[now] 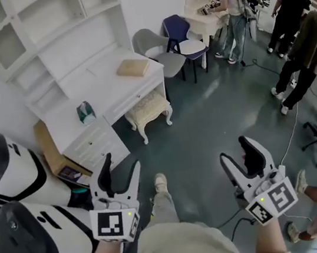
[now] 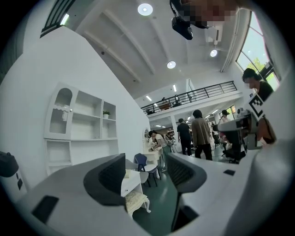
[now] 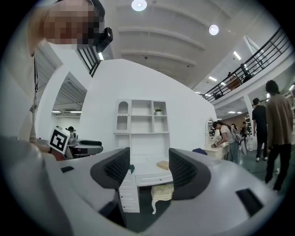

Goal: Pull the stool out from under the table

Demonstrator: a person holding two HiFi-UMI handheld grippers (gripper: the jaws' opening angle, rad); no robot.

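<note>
A cream cushioned stool with white curved legs stands half under the white desk against the wall. It also shows far off between the jaws as the stool in the left gripper view and the stool in the right gripper view. My left gripper and right gripper hover low in the head view, well short of the stool, over the green floor. Both the left gripper and the right gripper stand open with nothing between their pads.
On the desk lie a tan pad and a teal object. A grey chair and a blue chair stand beyond the stool. A white robot body sits at my left. Several people stand at the right.
</note>
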